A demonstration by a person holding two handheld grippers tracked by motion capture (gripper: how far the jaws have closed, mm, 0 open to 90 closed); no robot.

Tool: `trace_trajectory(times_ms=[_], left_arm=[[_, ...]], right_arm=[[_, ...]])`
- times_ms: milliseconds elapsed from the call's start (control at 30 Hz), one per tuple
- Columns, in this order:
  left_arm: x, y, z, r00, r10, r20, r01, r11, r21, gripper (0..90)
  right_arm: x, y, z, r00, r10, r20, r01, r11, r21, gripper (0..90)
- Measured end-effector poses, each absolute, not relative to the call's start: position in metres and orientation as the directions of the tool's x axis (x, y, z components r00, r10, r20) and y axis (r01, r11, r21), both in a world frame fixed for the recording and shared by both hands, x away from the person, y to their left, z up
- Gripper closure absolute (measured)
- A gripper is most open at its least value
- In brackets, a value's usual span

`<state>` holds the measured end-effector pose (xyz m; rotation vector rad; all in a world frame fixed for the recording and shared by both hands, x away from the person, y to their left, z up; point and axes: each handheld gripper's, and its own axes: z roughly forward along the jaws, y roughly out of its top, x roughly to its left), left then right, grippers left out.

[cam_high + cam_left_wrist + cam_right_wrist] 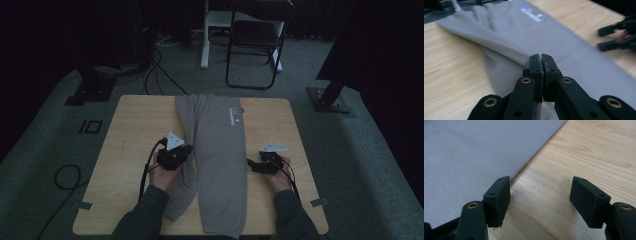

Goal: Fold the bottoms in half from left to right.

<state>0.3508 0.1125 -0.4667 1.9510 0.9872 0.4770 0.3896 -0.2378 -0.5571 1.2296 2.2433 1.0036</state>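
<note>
Grey sweatpants [220, 150] lie lengthwise down the middle of the wooden table [135, 130], with a small printed logo [234, 116] near the waist at the far end. My left gripper [185, 152] is at the pants' left edge. In the left gripper view it [541, 58] is shut on a fold of the grey fabric [524, 32], which rises off the table at the pinch. My right gripper [251, 165] rests at the pants' right edge. In the right gripper view it [540, 192] stands open over bare wood, its left pad beside the hem [474, 152].
A dark folding chair [255, 40] and a white table leg [205, 35] stand beyond the far edge. Cables [65, 175] trail on the carpet at the left. Black stand bases [327, 97] sit at both far corners. Bare wood [586, 150] flanks the pants.
</note>
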Motion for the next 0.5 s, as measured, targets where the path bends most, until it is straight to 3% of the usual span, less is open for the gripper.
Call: trace_trajectory(times_ms=[333,500], left_arm=[[0.362,0.06,-0.458,0.689,0.717,-0.106,0.449,-0.308,0.839,88.2],[0.365,0.024,-0.456,0.725,0.682,-0.095,0.428,-0.338,0.838,88.2]], right_arm=[[0.39,-0.238,-0.557,-0.541,0.841,0.003,0.562,0.358,0.745,32.9],[0.391,-0.239,-0.557,-0.541,0.841,0.003,0.561,0.359,0.746,33.0]])
